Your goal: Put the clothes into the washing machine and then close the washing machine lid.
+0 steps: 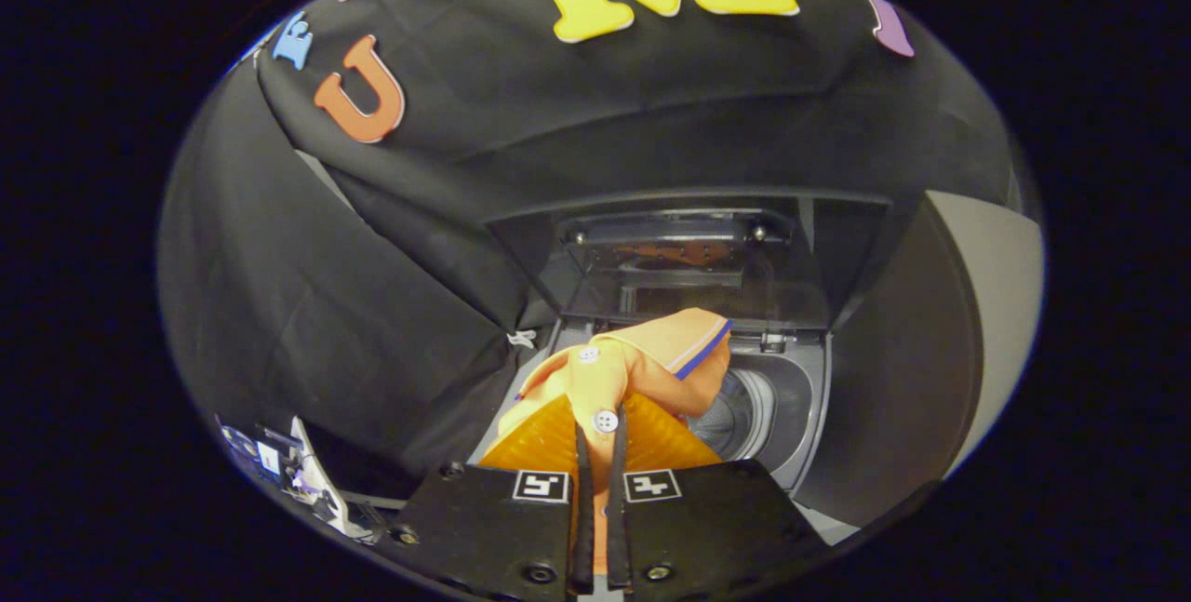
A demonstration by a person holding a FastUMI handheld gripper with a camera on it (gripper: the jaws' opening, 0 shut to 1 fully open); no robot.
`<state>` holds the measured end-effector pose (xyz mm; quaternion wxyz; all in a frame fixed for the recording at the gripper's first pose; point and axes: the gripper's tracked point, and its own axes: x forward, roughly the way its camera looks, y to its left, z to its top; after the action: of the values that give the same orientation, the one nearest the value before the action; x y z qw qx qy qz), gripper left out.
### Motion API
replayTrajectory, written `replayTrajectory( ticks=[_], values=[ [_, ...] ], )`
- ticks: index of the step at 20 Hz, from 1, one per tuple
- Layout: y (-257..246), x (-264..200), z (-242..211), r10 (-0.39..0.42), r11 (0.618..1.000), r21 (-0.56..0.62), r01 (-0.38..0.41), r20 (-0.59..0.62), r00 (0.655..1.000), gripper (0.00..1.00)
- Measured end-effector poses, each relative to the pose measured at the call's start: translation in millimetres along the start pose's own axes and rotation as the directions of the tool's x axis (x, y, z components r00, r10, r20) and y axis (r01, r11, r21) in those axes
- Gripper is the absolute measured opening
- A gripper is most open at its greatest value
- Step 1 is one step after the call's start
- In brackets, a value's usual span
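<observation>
Tool is clenched on an orange buttoned cloth garment. The garment is held near the grey top-loading washing machine, whose dark lid is raised.

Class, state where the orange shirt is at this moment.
In the gripper view, the orange shirt is pinched between the fingers of the gripper, held above the washing machine's open drum, in front of the raised lid.

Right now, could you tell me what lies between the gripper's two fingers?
In the gripper view, an orange shirt with white buttons is pinched between the fingers of the gripper, bunched just above the washing machine's open drum.
</observation>
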<state>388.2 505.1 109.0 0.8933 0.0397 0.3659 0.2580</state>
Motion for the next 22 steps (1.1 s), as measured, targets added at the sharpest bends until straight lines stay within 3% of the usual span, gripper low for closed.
replayTrajectory(
  ticks=[10, 14, 22],
  values=[
    [-39, 91, -25, -0.156, 0.987, 0.001, 0.158, -0.141, 0.978, 0.09],
    [-46, 105, -46, -0.189, 0.981, 0.013, 0.196, -0.207, 0.960, 0.09],
    [-55, 104, -38, -0.231, 0.968, 0.050, 0.244, -0.187, 0.955, 0.11]
  ],
)
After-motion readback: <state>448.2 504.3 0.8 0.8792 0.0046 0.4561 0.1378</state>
